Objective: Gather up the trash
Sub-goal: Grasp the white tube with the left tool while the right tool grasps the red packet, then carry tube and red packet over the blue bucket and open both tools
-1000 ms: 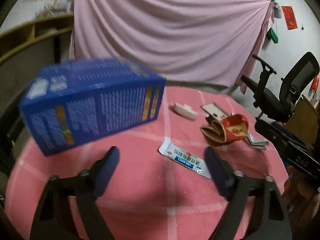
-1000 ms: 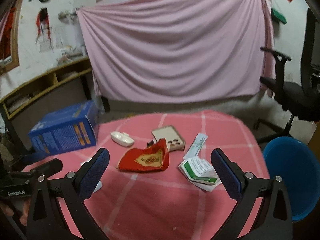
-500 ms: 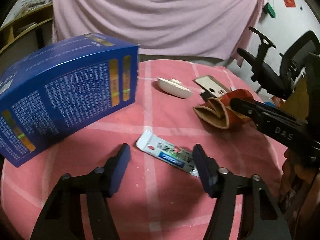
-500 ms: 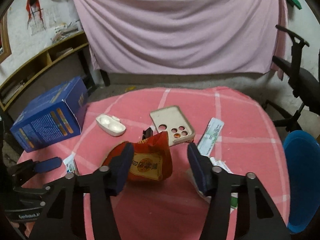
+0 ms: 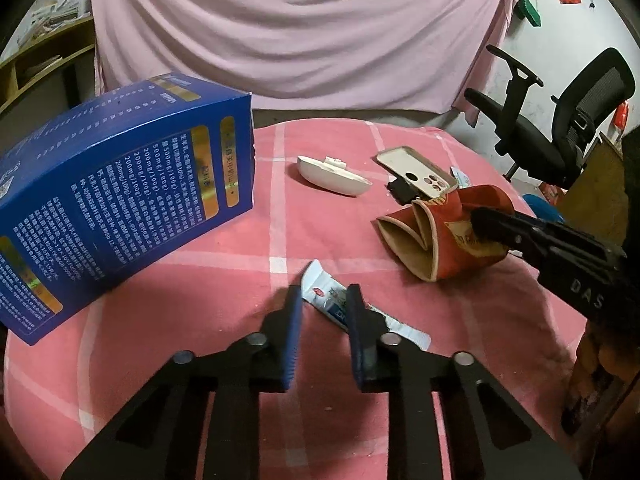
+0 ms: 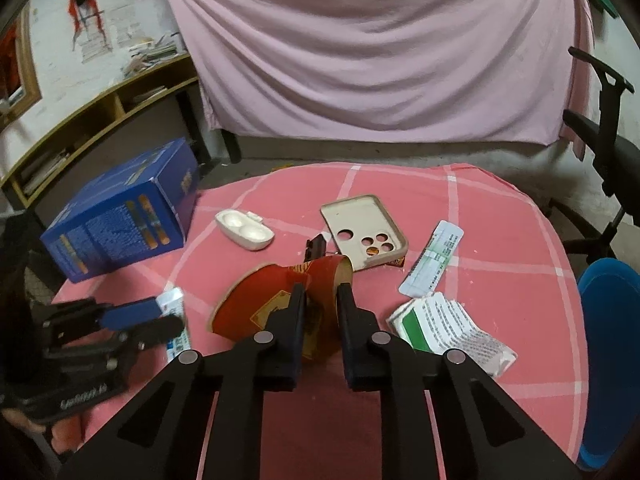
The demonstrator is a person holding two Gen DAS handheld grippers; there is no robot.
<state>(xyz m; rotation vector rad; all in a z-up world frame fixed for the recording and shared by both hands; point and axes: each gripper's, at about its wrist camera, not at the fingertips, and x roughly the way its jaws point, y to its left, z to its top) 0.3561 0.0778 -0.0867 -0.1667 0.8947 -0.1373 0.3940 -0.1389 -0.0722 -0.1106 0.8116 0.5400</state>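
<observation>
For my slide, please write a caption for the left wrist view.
Left gripper fingers pinch a white sachet on the pink tablecloth, beside a blue box.

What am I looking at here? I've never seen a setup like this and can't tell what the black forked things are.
Those are two hand-held grippers a person carries, each with a camera looking along its blue-padded jaws. One picture is from the left gripper, the other from the right gripper. Below is a round table with a pink checked cloth strewn with litter: a blue box, a white case, a phone cover, folded leaflets. The left jaws have just closed on a flattened tube; the right jaws have just closed on a crushed red paper cup.
</observation>
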